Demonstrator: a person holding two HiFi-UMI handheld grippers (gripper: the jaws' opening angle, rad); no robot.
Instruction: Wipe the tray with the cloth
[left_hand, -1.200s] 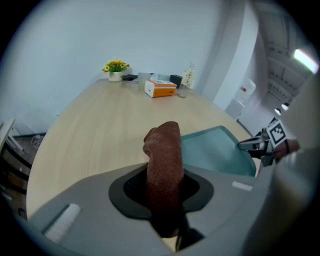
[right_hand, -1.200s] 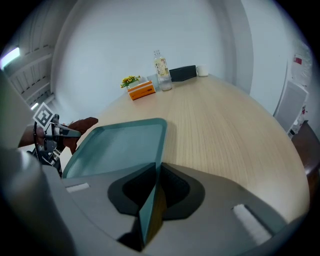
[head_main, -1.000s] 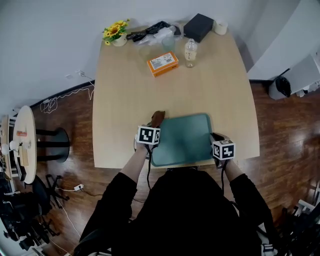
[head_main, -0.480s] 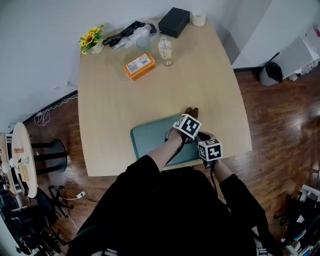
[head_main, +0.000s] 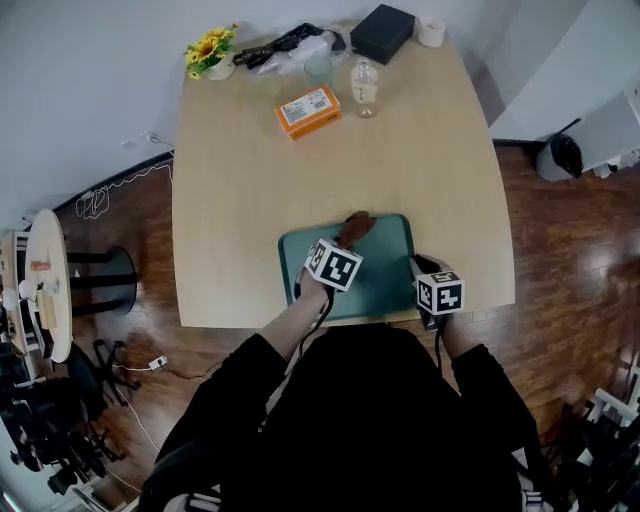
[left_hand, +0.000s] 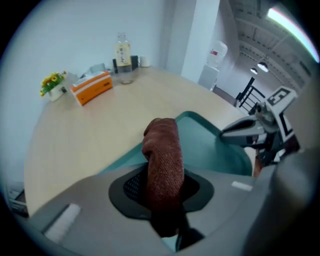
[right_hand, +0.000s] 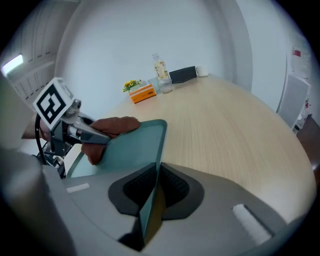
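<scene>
Nearest you, the right gripper (head_main: 420, 268) has its fingers clamped on the right-hand rim of the tray (head_main: 385, 285), near the close corner. The thin rim is pinched edge-on, which looks like it's there to steady the tray on the bench (head_main: 430, 150). Next out, the left gripper (head_main: 345, 242) reaches over the tray's middle, pointing steeply down, fingers shut on the cloth (head_main: 355, 228). A brown wad of cloth sticks out past the fingertips. The cloth sits at the tray's far rim, about mid-width, touching or just over that edge; hard to say which. The tray's long axis runs left to right across you, so from the cloth the bare teal floor lies back toward you and out to both sides. The left hand is the only one placed to wipe, since the right is tied up on the rim. The likely next stroke pulls toward you or sweeps sideways; watch the right fingers at the right end. Well beyond the tray, an orange box (head_main: 307, 110), a bottle (head_main: 365, 85) and flowers (head_main: 212, 48) stand at the bench's far end, clear of the work.
</scene>
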